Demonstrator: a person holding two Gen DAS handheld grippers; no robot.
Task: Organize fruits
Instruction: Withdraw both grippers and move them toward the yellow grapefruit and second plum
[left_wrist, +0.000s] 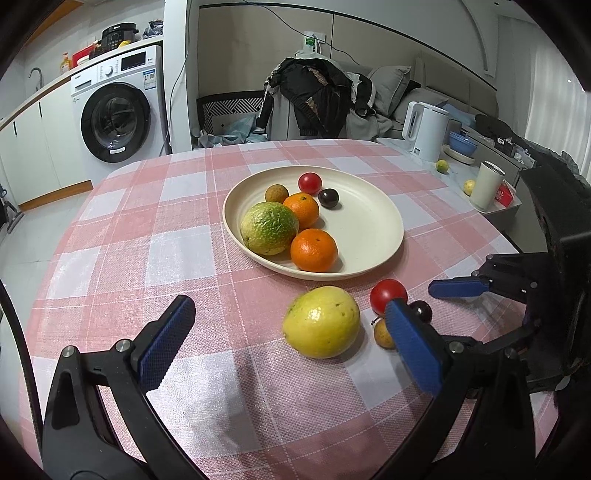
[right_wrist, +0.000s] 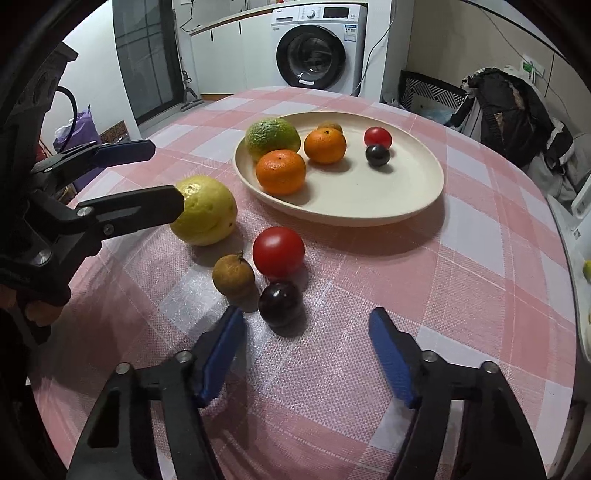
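The left gripper is hovering spread wide before the large yellow round fruit on the pink checked tablecloth — it should be straddling its middle, closing gently. The right gripper, also gaping and empty, is waiting near the small dark plum, short of the cream plate.

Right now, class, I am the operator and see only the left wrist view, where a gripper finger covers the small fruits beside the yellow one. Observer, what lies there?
Observer: Three fruits, all fully visible in the right wrist view: a red tomato, a small brown fruit and a dark round fruit, on the tablecloth, off the plate.
Operator: Is the right gripper holding anything?
Observer: No. The right gripper has its jaws open and empty, just short of the dark round fruit.
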